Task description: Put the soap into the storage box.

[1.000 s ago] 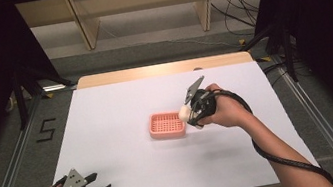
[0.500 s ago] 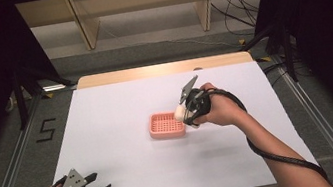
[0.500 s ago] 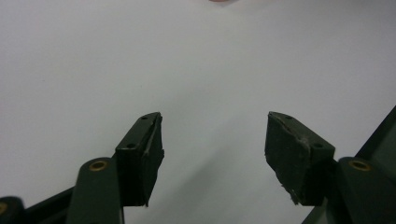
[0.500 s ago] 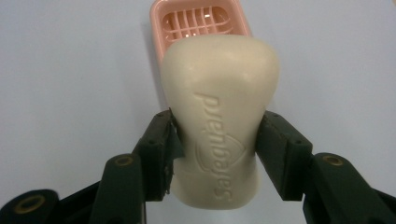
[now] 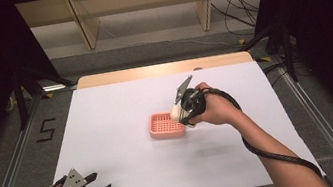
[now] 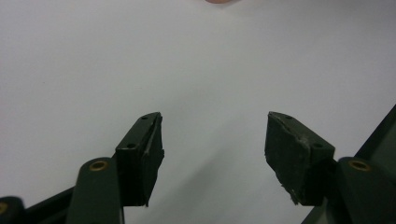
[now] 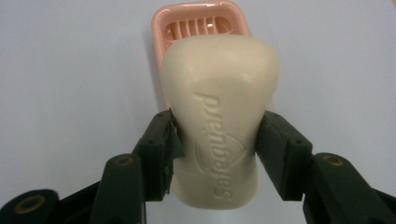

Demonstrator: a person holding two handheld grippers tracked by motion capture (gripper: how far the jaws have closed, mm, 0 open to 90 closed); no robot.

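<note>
A cream bar of soap (image 7: pixel 219 112) with embossed lettering is clamped at its narrow waist by my right gripper (image 7: pixel 215 144). It hangs over a pink slatted soap dish (image 7: pixel 201 23). In the high view the dish (image 5: pixel 163 125) lies mid-table, and the right gripper (image 5: pixel 181 112) holds the soap (image 5: pixel 176 111) above the dish's right end. My left gripper (image 5: pixel 99 184) rests at the table's near left corner. Its jaws stand wide apart over bare white surface in the left gripper view (image 6: pixel 214 161), with nothing between them.
The white table (image 5: pixel 116 106) has a wooden strip along its far edge. Metal frame rails run along both sides on the floor. A black cable (image 5: pixel 270 153) trails from the right gripper along the forearm. Wooden shelving legs stand beyond the table.
The right gripper with the soap has moved left and down, from beside the dish's right end to over it. The left gripper has stayed put.
</note>
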